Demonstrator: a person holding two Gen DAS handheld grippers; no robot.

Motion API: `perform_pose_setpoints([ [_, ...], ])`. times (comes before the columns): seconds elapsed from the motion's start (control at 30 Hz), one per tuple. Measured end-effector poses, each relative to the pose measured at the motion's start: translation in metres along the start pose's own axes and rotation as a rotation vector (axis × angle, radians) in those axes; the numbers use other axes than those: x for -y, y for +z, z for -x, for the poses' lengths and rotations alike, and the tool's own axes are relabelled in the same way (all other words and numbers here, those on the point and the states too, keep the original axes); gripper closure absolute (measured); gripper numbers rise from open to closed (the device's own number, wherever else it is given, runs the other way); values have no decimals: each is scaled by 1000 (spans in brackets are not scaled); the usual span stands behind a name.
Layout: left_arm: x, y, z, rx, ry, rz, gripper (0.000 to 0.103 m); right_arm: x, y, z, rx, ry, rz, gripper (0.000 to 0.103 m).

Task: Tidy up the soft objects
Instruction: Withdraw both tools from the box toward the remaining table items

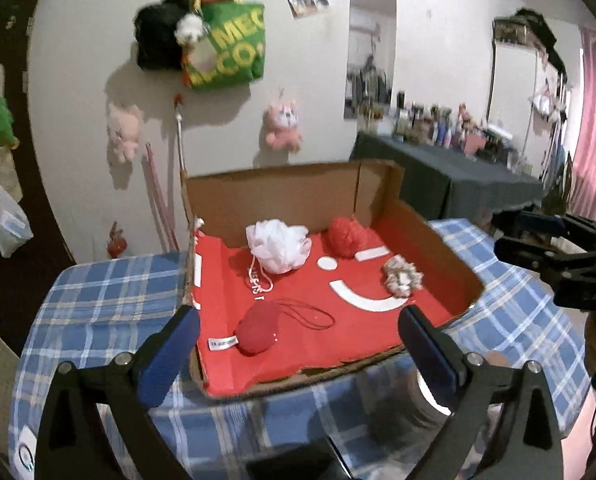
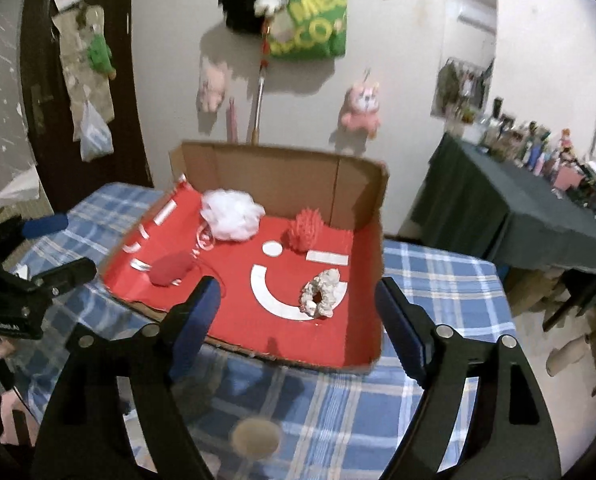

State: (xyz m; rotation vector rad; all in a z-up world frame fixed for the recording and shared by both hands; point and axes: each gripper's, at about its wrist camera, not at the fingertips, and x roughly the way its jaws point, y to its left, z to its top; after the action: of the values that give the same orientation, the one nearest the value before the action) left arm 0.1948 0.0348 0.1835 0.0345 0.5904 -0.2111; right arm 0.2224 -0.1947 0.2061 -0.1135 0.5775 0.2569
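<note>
Scrunchie (image 2: 323, 293) lies in the box (image 2: 281, 178), just ahead of our right gripper (image 2: 298, 316), jaws wide, empty. Red pouch (image 1: 257, 330) sits nearer the left gripper (image 1: 298, 344), also wide, empty.

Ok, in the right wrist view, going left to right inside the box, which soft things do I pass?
Red pouch → white mesh puff → red pom-pom → cream scrunchie, all lying on the red floor of the cardboard box.
</note>
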Motion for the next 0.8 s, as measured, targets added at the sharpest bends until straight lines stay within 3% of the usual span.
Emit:
perform_pose_setpoints([
  [0.07, 3, -8, 20, 49, 12, 11, 0, -5, -10, 26, 57, -17, -7, 15],
  [0.37, 17, -48, 86, 170, 18, 53, 0, -28, -62, 98, 213, -54, -14, 11],
  [0.57, 33, -87, 113, 219, 9, 57, 0, -41, -104, 111, 247, -50, -60, 11],
  [0.8, 46, -132, 114, 244, 64, 52, 0, -59, -152, 107, 275, -116, -67, 11],
])
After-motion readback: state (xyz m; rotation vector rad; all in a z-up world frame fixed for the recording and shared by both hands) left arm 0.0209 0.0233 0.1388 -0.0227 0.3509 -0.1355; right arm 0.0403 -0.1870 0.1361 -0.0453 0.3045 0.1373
